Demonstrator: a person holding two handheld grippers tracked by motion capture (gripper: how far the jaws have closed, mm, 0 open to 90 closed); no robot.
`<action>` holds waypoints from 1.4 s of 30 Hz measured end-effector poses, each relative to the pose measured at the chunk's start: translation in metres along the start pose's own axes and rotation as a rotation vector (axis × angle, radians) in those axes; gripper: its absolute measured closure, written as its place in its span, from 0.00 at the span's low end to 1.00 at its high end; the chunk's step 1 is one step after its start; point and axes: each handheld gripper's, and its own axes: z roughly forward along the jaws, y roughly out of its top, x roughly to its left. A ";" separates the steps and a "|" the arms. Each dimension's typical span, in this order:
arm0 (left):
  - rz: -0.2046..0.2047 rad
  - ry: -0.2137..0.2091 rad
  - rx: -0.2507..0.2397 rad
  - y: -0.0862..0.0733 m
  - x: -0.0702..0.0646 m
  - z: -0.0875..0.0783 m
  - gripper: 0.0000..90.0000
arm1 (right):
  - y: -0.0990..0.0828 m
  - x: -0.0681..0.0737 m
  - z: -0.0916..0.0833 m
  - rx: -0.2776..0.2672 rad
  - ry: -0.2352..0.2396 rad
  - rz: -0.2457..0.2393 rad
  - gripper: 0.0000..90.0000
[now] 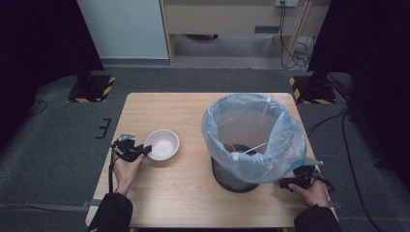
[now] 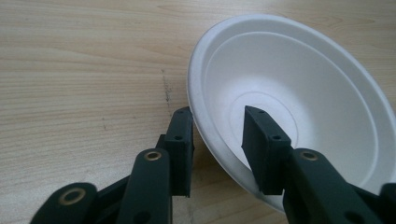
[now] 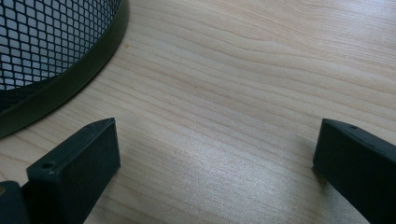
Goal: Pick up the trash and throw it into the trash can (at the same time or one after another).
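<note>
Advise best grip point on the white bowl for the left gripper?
The near rim of the white bowl, approached from its left side, where the left gripper already straddles it: one jaw outside, one inside. The thin flared wall fits between the jaws; the bowl is too wide to span. Probably just close.
</note>
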 end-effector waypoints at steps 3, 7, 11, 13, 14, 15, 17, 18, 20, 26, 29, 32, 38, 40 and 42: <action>-0.006 0.001 0.014 0.000 0.001 -0.001 0.76 | 0.000 0.000 0.000 0.000 0.000 0.000 0.01; -0.010 -0.003 0.022 0.000 0.001 -0.002 0.82 | 0.000 0.000 0.000 0.000 0.000 0.000 0.01; -0.016 -0.015 0.017 0.001 0.000 -0.004 0.85 | 0.000 0.000 0.000 0.000 0.000 0.000 0.01; -0.021 -0.024 0.015 0.002 -0.001 -0.005 0.87 | 0.000 0.000 0.000 0.000 0.000 0.000 0.01; -0.025 -0.031 0.014 0.002 -0.001 -0.006 0.87 | 0.000 0.000 0.000 0.000 0.000 0.000 0.01; -0.029 -0.037 0.006 0.003 -0.002 -0.007 0.88 | 0.000 0.000 0.000 0.000 0.000 0.000 0.01; -0.028 -0.043 -0.003 0.005 -0.003 -0.010 0.90 | 0.000 0.000 0.000 0.000 0.000 0.000 0.01; -0.026 -0.045 -0.009 0.005 -0.004 -0.011 0.91 | 0.000 0.000 0.000 0.000 0.000 0.000 0.01; -0.017 -0.050 -0.022 0.008 -0.006 -0.014 0.91 | 0.000 0.000 0.000 0.000 0.000 0.000 0.01; 0.006 -0.058 -0.056 0.013 -0.010 -0.023 0.92 | 0.000 0.000 0.000 0.000 0.000 0.000 0.01; 0.018 -0.057 -0.086 0.017 -0.011 -0.030 0.93 | 0.000 0.000 0.000 0.000 0.000 0.000 0.01; 0.022 -0.060 -0.106 0.018 -0.012 -0.036 0.93 | 0.000 0.000 0.000 0.000 0.000 0.000 0.01; 0.032 -0.061 -0.152 0.023 -0.014 -0.047 0.93 | 0.000 0.000 0.000 0.000 0.000 0.000 0.01; 0.042 -0.059 -0.170 0.025 -0.015 -0.053 0.93 | 0.000 0.000 0.000 0.000 0.000 0.000 0.01; 0.051 -0.056 -0.191 0.028 -0.016 -0.058 0.93 | 0.000 0.000 0.000 0.000 0.000 0.000 0.01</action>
